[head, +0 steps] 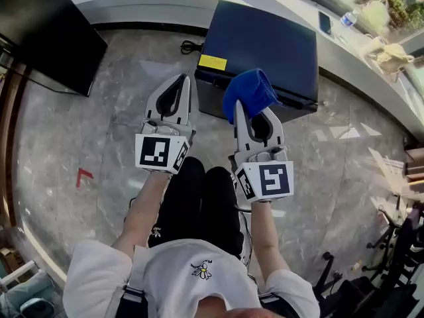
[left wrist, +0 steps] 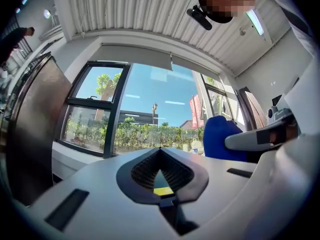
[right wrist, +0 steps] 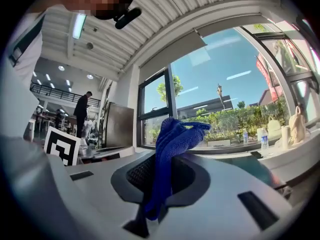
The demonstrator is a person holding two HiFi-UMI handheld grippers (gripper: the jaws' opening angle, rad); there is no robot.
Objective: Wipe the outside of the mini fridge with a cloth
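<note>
Pre-wipe approach: right hand-held gripper (head: 256, 111) pinches the cloth (head: 250, 90), mini fridge (head: 265, 45) just ahead; left hand-held gripper (head: 178, 78) is pressed together, apparently empty. Next, the cloth must meet the fridge.

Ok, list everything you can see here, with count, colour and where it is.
mini fridge: one, dark blue, on the floor ahead of the person
label: one, yellow, fridge top's front-left corner
cloth: one, blue, over the fridge's front edge
cable: one, black, floor left of the fridge
floor mark: one, red, far left
cabinet: one, black, upper left
water bottle: one, clear, window ledge
bag: one, cream, window ledge
left tongs: white, shut, empty
right tongs: white, shut on the cloth
legs: two, black trousers, below the tongs
</note>
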